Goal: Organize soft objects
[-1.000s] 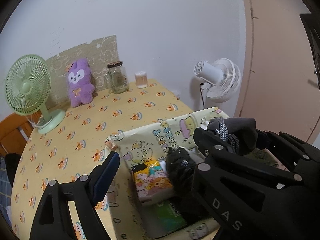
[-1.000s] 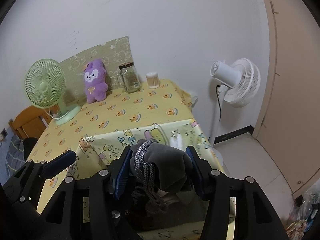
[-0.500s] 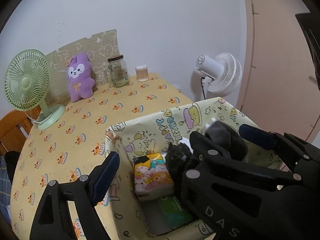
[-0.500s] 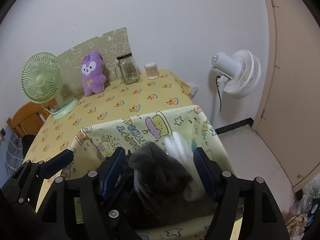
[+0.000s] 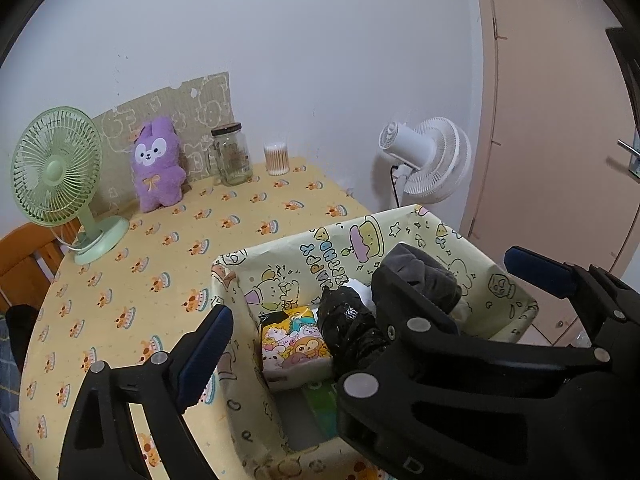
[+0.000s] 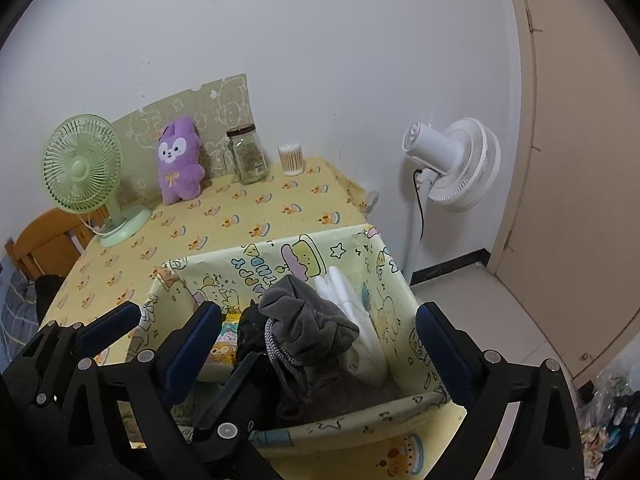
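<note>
A grey drawstring pouch (image 6: pixel 308 320) (image 5: pixel 420 276) rests in the yellow cartoon-print box (image 6: pixel 248 268) (image 5: pixel 304 256), beside a white soft item (image 6: pixel 352 312) and a black bundle (image 5: pixel 348 328). My right gripper (image 6: pixel 318 312) straddles the pouch; its jaws are opening and the pads stand clear of it. My left gripper (image 5: pixel 316 320) hovers over the box's left part, jaws opening, holding nothing; its right finger is hidden behind the right gripper. A cartoon tissue pack (image 5: pixel 294 340) lies in the box. A purple plush (image 5: pixel 156 164) (image 6: pixel 178 160) sits at the back wall.
On the yellow tablecloth stand a green desk fan (image 5: pixel 56 168), a glass jar (image 5: pixel 232 156) and a cotton-swab tub (image 5: pixel 277 158). A white floor fan (image 6: pixel 456 164) stands right of the table, near a door. A wooden chair (image 6: pixel 44 240) is at the left.
The right gripper's jaws have spread and let go of the grey pouch, which has sunk into the box. The left gripper has barely moved and opened slightly.
</note>
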A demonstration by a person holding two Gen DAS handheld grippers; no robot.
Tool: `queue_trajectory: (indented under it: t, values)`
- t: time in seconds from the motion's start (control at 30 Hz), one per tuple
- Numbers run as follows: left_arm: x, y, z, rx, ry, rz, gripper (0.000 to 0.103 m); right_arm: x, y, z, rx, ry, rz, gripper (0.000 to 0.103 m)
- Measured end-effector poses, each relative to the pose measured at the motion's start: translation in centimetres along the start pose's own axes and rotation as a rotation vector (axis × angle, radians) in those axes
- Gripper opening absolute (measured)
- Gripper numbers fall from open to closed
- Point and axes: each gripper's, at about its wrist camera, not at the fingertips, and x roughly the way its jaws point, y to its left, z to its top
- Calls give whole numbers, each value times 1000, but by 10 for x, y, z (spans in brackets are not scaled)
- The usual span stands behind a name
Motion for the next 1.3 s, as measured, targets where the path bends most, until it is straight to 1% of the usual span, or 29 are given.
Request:
queue_trajectory:
  t: [0.2, 0.3, 0.43, 0.67, 0.93, 1.1, 1.3]
  values:
    - [-12, 4, -2, -11, -18, 2, 96, -13, 5, 0, -10, -11, -3, 99]
    - [-19, 8, -4, -13, -29, 17, 96, -22, 11, -1, -23, -26, -7, 99]
    - [-30, 17, -5, -28, -49, 38, 97, -32, 21, -1, -41, -50, -8, 101]
    - [-50, 38, -9, -58, -81, 66, 98, -48, 43, -1, -54, -74, 17, 103]
    - [-76, 63, -18, -97, -113, 121, 101, -66, 72, -2, -93, -101, 56, 103]
    - [-93, 80, -24, -113, -129, 173, 102, -77, 89, -6, -111, -118, 90, 103]
    - [-116, 96, -32, -123, -168, 235, 103, -91, 108, -8, -125, -145, 129, 103]
